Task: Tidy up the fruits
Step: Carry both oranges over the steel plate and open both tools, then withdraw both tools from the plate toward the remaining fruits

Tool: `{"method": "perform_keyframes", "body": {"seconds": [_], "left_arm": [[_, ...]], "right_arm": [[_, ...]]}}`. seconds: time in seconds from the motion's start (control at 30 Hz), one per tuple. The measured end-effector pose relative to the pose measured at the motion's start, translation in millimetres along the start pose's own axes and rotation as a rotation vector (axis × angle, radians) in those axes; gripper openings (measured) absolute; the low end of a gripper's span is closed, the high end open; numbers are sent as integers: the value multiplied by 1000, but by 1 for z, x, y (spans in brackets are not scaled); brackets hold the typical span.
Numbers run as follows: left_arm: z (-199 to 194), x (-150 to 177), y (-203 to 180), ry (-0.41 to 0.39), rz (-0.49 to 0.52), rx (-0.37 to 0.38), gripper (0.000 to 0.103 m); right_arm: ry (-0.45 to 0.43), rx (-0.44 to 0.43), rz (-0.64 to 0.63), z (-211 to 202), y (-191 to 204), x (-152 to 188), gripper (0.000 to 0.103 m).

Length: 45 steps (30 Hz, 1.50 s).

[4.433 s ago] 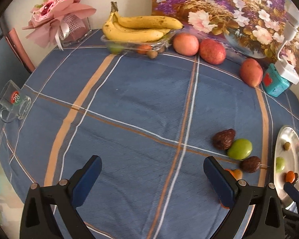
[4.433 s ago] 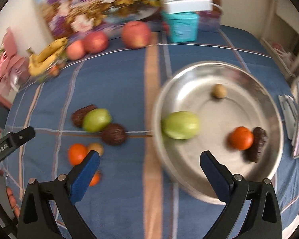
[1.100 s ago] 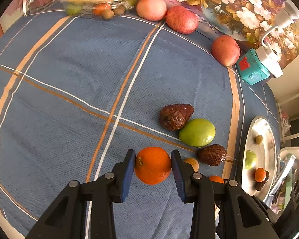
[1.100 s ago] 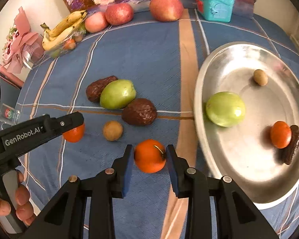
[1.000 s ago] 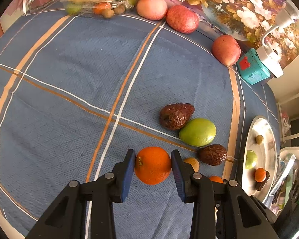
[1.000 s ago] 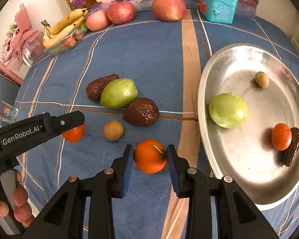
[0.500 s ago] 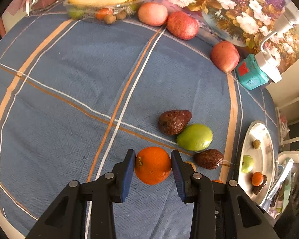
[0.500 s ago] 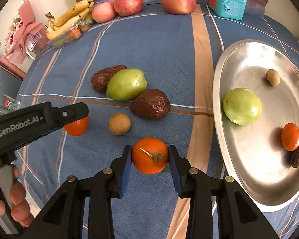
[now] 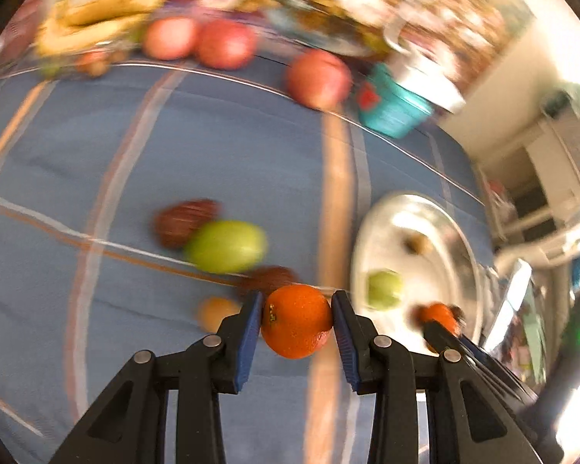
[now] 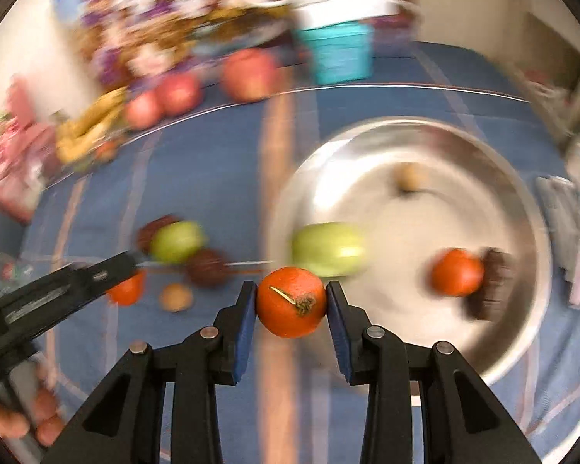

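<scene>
left gripper clamped on an orange, held above the blue tablecloth beside the steel tray. right gripper clamped on a stemmed orange at the rim of the tray, near a green fruit.

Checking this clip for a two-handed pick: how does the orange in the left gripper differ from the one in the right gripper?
The left gripper holds an orange with only a small stem spot, on its left side. The right gripper holds an orange that faces the camera with a dry stem and calyx. The left orange looks lighter, the right one redder. Both are clamped between blue pads, clear of the blue cloth.
</scene>
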State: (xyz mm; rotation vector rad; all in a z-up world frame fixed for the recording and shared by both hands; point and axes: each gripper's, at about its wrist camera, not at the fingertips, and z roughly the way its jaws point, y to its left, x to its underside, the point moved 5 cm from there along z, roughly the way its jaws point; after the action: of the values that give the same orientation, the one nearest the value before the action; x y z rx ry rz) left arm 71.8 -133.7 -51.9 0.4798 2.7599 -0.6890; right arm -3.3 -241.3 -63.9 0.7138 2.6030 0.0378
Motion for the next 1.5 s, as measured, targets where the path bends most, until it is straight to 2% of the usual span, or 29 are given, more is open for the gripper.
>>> {"method": "perform_keyframes", "body": {"seconds": [0.07, 0.2, 0.37, 0.6, 0.9, 1.07, 1.13, 1.2, 1.27, 1.3, 1.43, 1.47, 1.5], "left_arm": [[7, 6, -19, 16, 39, 24, 39], [20, 14, -53, 37, 100, 67, 39], [36, 24, -72, 63, 146, 58, 40], [46, 25, -74, 74, 147, 40, 41], [41, 22, -73, 61, 141, 53, 45], [37, 18, -61, 47, 130, 10, 46], [35, 16, -53, 44, 124, -22, 57], [34, 15, -44, 38, 118, -67, 63], [32, 12, -29, 32, 93, -142, 74], [31, 11, -23, 27, 86, -168, 82], [24, 4, 7, 9, 51, -253, 89], [22, 3, 15, 4, 35, -267, 91], [20, 2, 20, 0, 24, -273, 95]], "right_arm": [[5, 46, 65, -1, -30, 0, 37], [17, 89, 148, 1, -66, 0, 38], [23, 106, 188, -1, -91, 1, 38], [36, 99, 194, 1, -96, 5, 38], [37, 99, 195, 2, -96, 4, 38], [27, 104, 187, 0, -94, 2, 38], [26, 104, 183, 0, -93, 1, 38], [27, 104, 178, 0, -92, 1, 39], [27, 104, 173, 1, -91, 1, 45], [27, 103, 172, 1, -91, 1, 51], [27, 107, 159, 2, -86, 1, 57], [26, 108, 157, 2, -85, 1, 61], [24, 109, 156, 2, -85, 1, 69]]}}
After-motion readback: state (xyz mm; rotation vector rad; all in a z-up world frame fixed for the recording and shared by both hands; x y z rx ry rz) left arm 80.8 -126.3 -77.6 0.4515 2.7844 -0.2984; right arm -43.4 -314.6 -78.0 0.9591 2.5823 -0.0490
